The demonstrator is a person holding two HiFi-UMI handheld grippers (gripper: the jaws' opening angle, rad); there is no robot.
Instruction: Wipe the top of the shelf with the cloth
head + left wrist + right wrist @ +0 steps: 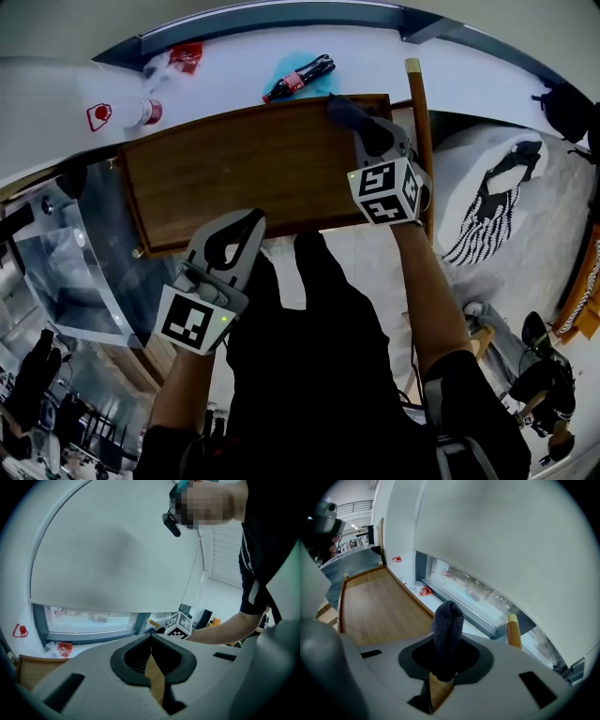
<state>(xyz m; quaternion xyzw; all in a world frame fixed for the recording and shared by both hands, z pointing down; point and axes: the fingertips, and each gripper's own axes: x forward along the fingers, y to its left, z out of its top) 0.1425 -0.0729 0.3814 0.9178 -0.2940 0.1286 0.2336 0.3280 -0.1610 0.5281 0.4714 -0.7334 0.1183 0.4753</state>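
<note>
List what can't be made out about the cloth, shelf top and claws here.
- Head view: the right claw covers most of the cloth; its contact with the shelf top is unclear.
- Left gripper view: the left claw hides most of the shelf top with its body.
- Head view: the bottle label is too small to read.

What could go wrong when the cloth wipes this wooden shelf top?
The cloth is a small wad in the right gripper, so the jaws might scrape the shelf top. It is at the far right corner, so a sweep might bump the wooden pole beside it or the cola bottle behind.
</note>
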